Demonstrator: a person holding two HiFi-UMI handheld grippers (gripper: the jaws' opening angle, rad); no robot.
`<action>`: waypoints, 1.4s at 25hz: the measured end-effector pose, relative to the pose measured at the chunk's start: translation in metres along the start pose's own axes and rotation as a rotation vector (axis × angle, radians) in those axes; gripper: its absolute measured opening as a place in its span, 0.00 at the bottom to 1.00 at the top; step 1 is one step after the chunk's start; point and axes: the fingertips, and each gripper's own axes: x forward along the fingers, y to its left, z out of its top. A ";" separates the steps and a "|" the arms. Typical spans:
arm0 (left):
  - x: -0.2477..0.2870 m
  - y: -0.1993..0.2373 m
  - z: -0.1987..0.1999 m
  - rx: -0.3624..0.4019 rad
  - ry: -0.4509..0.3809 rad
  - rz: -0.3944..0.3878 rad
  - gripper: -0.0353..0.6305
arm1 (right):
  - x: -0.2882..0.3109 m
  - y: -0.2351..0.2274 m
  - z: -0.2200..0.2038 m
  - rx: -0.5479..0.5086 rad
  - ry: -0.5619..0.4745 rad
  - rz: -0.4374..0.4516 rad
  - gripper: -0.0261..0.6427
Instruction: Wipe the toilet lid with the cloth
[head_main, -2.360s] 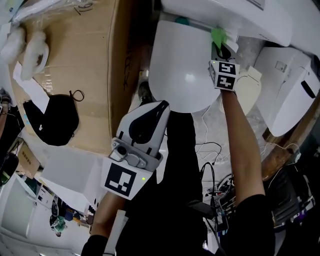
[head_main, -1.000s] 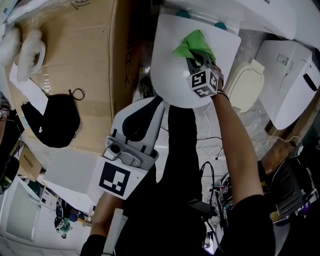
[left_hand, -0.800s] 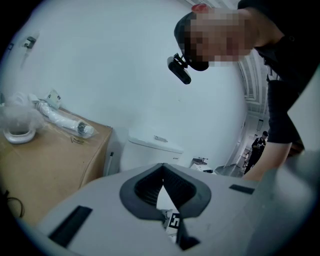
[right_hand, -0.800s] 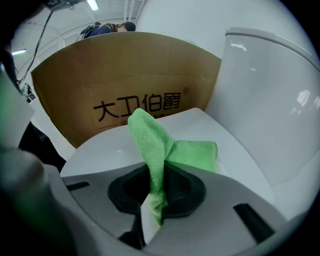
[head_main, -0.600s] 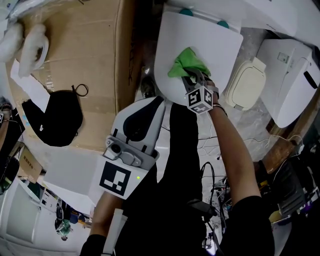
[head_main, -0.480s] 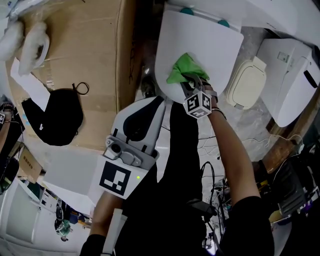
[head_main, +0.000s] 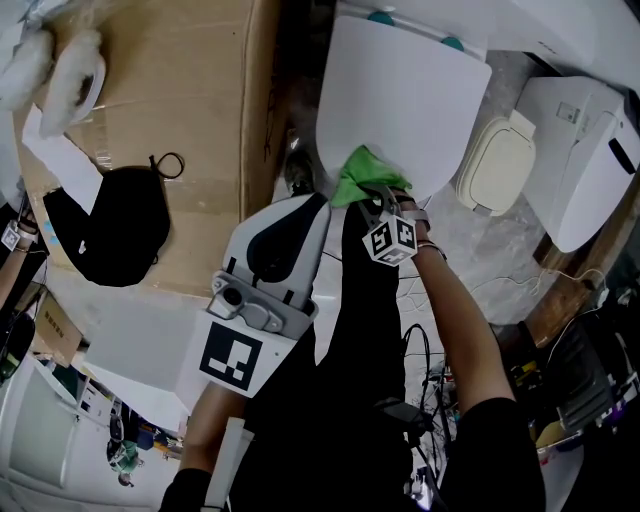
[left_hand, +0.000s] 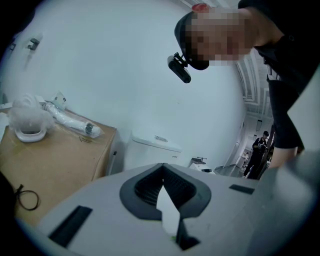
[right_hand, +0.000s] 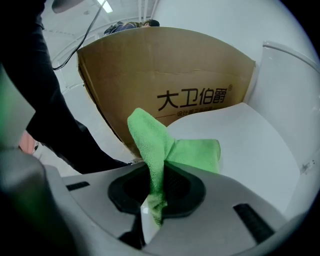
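- The right gripper (head_main: 372, 198) is clamped on a green cloth (head_main: 357, 176). Its own view shows the jaws pinching a bunched fold, and the rest of the cloth (right_hand: 172, 147) fans out beyond the tips
- Ahead of those tips, the spread part of the cloth lies on the white toilet lid (right_hand: 245, 150). The head view places it at the front rim of the lid (head_main: 405, 90), the edge nearest the person
- Only the right gripper view shows the printed side of the cardboard box (right_hand: 165, 70), which stands beyond the cloth and left of the lid. The head view gives just the box's top (head_main: 170, 110), with a black fabric thing (head_main: 105, 235) lying on it (what it is cannot be told)
- The left gripper (head_main: 322, 212) is off the lid, just beside the right gripper on its left. Its jaws are together and nothing is between them
- The left gripper view (left_hand: 165, 200) points away from the lid. Past the tips it shows a white cistern (left_hand: 155, 146) against a pale wall, with plastic-wrapped parts (left_hand: 30, 117) on the box to the left
- The head view alone shows a cream seat cover (head_main: 495, 165) to the right of the right gripper, beside the lid
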 end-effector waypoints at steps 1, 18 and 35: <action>-0.002 0.000 0.000 0.000 0.000 0.001 0.05 | 0.000 0.006 -0.001 0.006 0.004 0.009 0.12; -0.006 0.000 0.003 0.003 -0.002 0.013 0.05 | -0.064 -0.065 0.051 0.628 -0.312 0.047 0.12; 0.019 0.009 0.015 -0.022 -0.015 0.056 0.05 | -0.129 -0.326 0.031 0.983 -0.496 -0.609 0.12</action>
